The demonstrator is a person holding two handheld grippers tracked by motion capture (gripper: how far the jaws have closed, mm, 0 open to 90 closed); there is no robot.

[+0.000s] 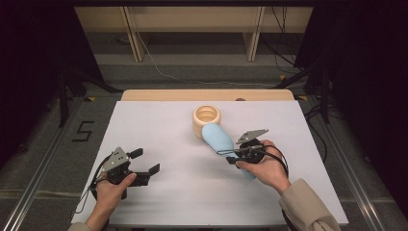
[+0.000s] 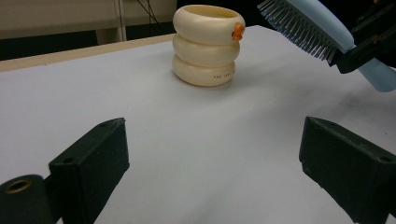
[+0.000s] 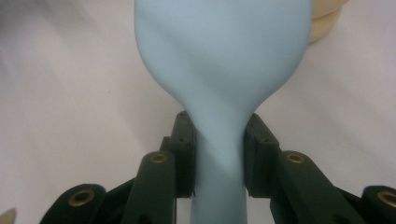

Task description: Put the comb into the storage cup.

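Right hand-held gripper [image 1: 234, 155] clamps the blue hairbrush [image 1: 217, 137] at its neck, head raised beside the cream holder [image 1: 206, 116]. Left hand-held gripper [image 1: 144, 161] idle, released. Recommend tilting handle-down, presumably for insertion, keeping bristles clear of the rim.

Left gripper [image 1: 143, 161]: black body, grey three-cornered plate on top with small dark holes; a thin black cable loops off behind the jaws.
Left jaws: two blocky black pads — matte, square-edged, each with a small recessed hole near the top; a brass-ringed hole sits in the link below the one at the left of the left gripper view.
Right gripper [image 1: 233, 155]: black, same grey plate above the jaws; black cables curl behind it.
Right jaws: black links below the pads — brass-ringed pivot holes in each.
Sleeve [image 1: 308, 207]: beige, cuffed, behind the right gripper.
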